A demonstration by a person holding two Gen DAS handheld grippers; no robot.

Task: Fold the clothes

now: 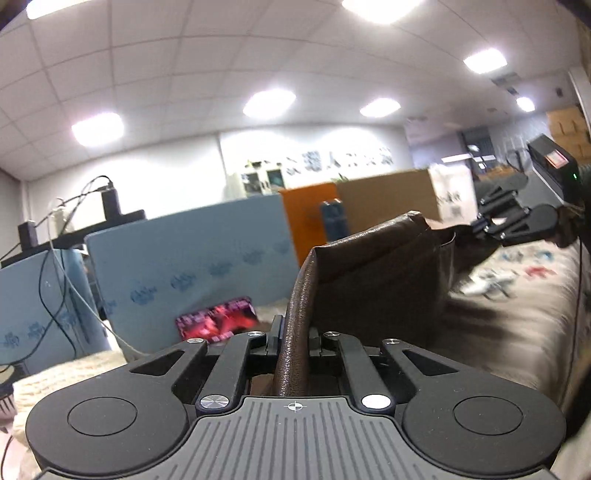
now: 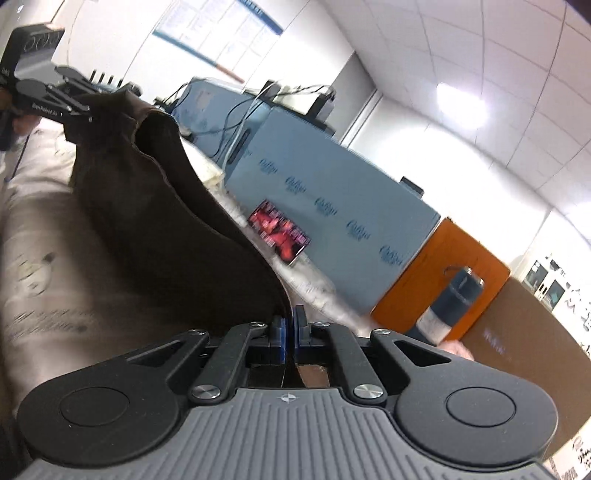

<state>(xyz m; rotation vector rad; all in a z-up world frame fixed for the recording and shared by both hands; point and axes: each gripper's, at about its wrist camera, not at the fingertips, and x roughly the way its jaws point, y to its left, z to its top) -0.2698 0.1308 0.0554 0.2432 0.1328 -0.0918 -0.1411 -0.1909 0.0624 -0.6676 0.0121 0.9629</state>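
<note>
Surface: a beige printed bedcover (image 1: 517, 306), motion-blurred, lies under and to the right of the left fingers; a cream knitted throw (image 1: 74, 373) sits to their lower left. Room: tiled ceiling with panel lights (image 1: 269, 103), white walls. Beyond the fingers stand blue foam boards (image 1: 192, 258) with repeated logos, an orange panel (image 1: 306, 218) and a brown cardboard sheet (image 1: 384, 199). Black cables (image 1: 55, 258) hang over the boards at left. A red-pink card (image 1: 216, 321) leans at the boards' foot.

Left gripper (image 1: 295, 339): jaws narrow, pinched on a rolled edge of the brown garment (image 1: 369, 273), which rises ahead of the fingers and stretches rightward to the right gripper (image 1: 480, 221).

Right wrist view: right gripper (image 2: 290, 332), blue-padded fingers nearly together, clamped on a thin corner of the brown garment (image 2: 155, 221). The cloth drapes up and left from these fingers to the left gripper (image 2: 79, 109).

Only the right view shows a dark blue bottle (image 2: 454, 302) clearly, right of the fingers before the orange panel, and a wall poster (image 2: 221, 26). Only the left view shows the throw and wall lettering (image 1: 332, 158), blurred.
</note>
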